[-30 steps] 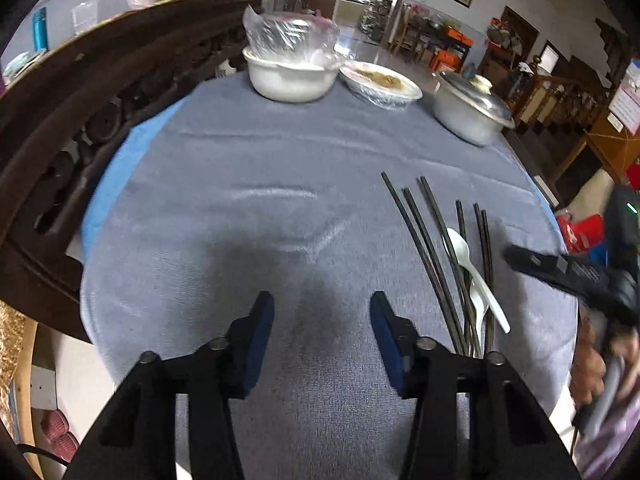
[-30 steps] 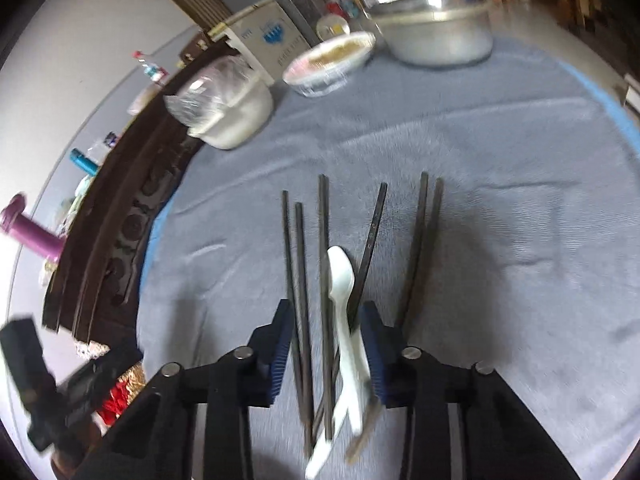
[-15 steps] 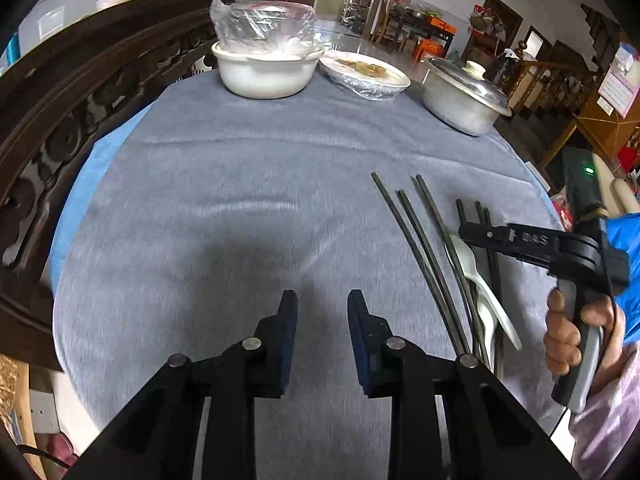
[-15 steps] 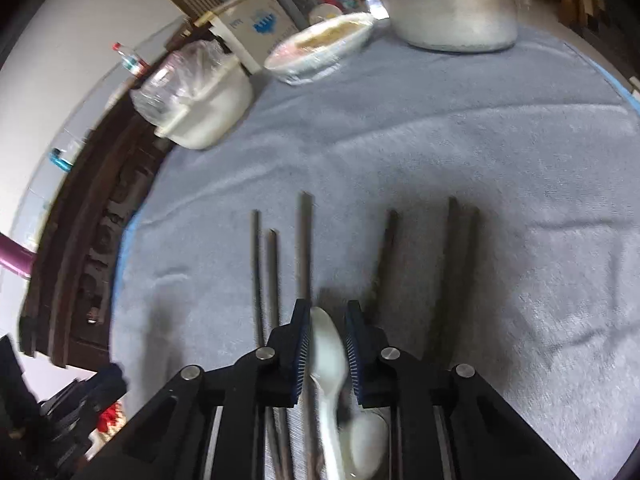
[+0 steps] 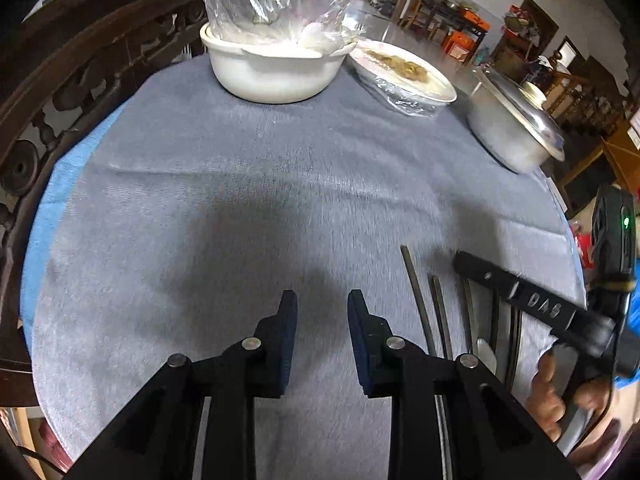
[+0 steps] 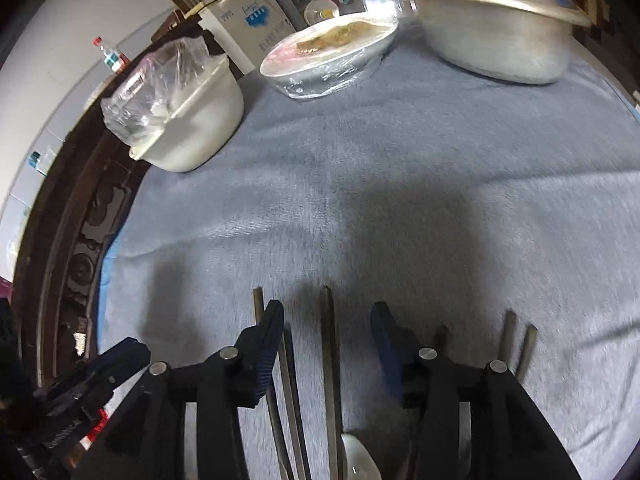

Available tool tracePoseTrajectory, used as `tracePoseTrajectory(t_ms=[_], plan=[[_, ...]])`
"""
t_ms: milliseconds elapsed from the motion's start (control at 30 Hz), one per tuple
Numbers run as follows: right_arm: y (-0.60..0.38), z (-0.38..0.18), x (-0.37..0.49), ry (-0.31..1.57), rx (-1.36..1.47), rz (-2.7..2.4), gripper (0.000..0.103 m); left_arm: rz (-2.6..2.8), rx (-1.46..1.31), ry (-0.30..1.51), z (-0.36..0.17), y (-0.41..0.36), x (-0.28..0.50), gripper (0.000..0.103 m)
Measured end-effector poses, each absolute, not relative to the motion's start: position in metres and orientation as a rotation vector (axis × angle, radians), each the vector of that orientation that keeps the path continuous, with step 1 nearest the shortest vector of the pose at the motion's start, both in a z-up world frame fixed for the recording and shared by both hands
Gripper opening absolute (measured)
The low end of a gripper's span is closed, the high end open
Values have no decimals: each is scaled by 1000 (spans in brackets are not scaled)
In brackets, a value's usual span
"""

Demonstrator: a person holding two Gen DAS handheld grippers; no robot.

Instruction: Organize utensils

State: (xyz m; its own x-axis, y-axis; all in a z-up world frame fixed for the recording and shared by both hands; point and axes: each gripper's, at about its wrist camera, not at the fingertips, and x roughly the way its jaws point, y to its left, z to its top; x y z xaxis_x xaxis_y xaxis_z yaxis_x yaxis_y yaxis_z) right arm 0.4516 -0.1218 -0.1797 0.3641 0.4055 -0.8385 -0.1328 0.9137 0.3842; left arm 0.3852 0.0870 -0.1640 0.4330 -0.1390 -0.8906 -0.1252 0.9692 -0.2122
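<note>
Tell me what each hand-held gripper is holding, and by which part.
Nothing is held. The left hand-held gripper is empty; the right hand-held gripper, just opened, straddles a chopstick without pressing it.

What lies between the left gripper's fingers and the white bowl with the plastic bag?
In the left wrist view, only bare grey tablecloth lies between the left gripper and the white bag-topped bowl.

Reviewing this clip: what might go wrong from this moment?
The right hand-held gripper, jaws just opened, straddles one dark chopstick with others crowded alongside, so closing may catch the wrong one or scatter them. The white spoon lies low among them and could get dragged along.
</note>
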Motion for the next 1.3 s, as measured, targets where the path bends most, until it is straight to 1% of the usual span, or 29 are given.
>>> tracePoseTrajectory(t_ms=[67,100,133,167,267,567,767,833,900,1133,1300], plan=[[-114,-180,454,1145,215,325,37,-10,-277,1144,-166,85,393,27],[-111,-181,455,1158,202,331,26,-12,-291,1156,-168,83,398,27],[-110,-181,456,1159,197,336,10,-13,-299,1162,-169,81,401,27],[-109,-181,456,1163,187,343,8,-19,-313,1171,-170,78,406,27],[-112,-178,447,1126,151,335,8,-26,-332,1195,-174,69,416,27],[-174,-144,394,998,302,372,7,-23,-378,1279,-193,34,450,27],[-203,-117,359,902,371,387,7,-10,-365,1289,-200,21,456,27],[-211,-111,349,878,407,393,7,1,-326,1281,-200,17,457,23],[-217,-107,338,859,427,397,7,2,-301,1278,-201,15,457,5],[-228,-94,306,816,448,393,7,-27,-236,1219,-191,11,438,4],[-233,-75,278,744,419,370,7,-56,-198,1087,-147,20,402,4]])
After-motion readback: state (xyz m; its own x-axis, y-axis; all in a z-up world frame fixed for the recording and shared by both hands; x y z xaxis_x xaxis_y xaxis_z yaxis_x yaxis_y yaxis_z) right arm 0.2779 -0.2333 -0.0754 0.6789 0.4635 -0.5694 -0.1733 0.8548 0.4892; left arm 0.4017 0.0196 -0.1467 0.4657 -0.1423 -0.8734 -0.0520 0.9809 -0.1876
